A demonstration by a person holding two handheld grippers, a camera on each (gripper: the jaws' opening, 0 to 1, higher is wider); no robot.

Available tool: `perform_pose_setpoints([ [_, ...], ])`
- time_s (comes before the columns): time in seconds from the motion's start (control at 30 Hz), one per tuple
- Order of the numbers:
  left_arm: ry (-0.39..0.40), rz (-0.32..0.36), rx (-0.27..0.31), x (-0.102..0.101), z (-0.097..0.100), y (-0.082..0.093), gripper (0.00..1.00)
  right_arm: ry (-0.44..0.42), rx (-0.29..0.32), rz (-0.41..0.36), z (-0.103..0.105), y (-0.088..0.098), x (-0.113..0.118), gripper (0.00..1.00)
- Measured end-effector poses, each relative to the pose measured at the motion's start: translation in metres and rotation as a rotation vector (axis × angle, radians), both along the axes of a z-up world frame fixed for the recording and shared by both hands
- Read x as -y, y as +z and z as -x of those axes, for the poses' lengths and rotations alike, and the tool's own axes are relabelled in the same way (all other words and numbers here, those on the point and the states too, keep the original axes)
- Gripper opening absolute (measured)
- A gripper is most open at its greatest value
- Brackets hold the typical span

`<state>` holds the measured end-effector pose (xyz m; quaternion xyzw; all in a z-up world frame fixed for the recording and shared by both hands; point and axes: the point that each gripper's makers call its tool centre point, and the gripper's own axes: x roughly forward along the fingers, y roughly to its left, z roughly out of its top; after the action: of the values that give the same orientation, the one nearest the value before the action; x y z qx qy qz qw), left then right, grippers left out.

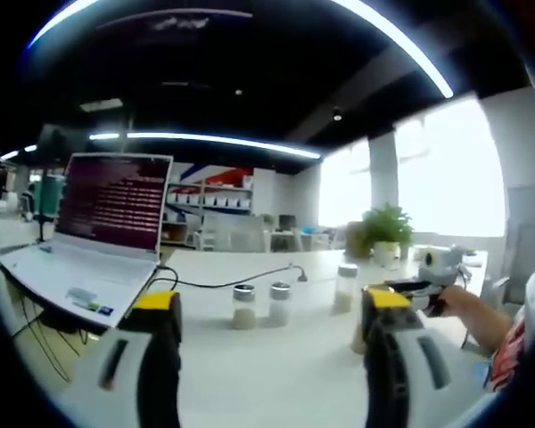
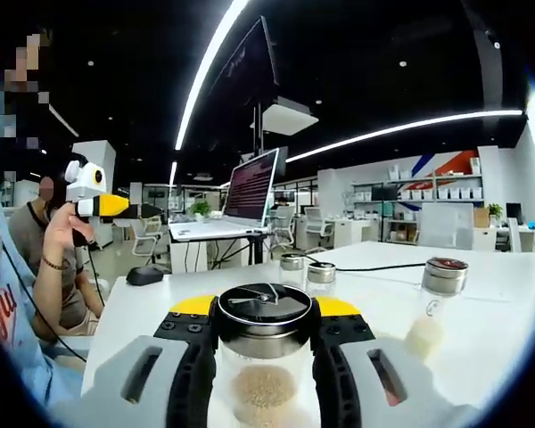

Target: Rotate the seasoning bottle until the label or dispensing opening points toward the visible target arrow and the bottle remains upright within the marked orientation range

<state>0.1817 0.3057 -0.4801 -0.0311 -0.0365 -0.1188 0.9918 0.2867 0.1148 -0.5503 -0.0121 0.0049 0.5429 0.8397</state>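
A glass seasoning bottle with a steel lid and beige grains stands upright on the white table. My right gripper is shut on it just below the lid. In the left gripper view that right gripper comes in from the right in a person's hand, and a bit of its bottle peeks out beside my own right jaw. My left gripper stands open above the table with nothing between its jaws. In the right gripper view, the left gripper is held up at the left by a hand.
Three more steel-lidded bottles stand in a loose row mid-table. An open white laptop sits at the table's left end with a black cable running across. A black mouse lies near the edge. A potted plant stands at the far side.
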Motion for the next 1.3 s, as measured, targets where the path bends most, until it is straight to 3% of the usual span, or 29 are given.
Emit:
perform_pose_setpoints([
  [0.57,0.006,-0.007,-0.017,-0.001,0.003,-0.001,0.95,0.117,-0.027,0.047,0.001,-0.002,-0.003,0.40],
  [0.73,-0.001,0.030,0.030,-0.001,0.007,0.010,0.96,0.145,-0.026,0.055,0.000,-0.002,-0.003,0.40],
  [0.9,0.008,-0.008,0.036,0.000,0.008,0.011,1.00,0.200,-0.040,0.070,0.000,-0.003,-0.004,0.40],
  [1.3,0.002,0.002,0.030,0.000,0.008,0.010,1.00,0.310,-0.031,0.089,0.003,-0.004,-0.005,0.40],
])
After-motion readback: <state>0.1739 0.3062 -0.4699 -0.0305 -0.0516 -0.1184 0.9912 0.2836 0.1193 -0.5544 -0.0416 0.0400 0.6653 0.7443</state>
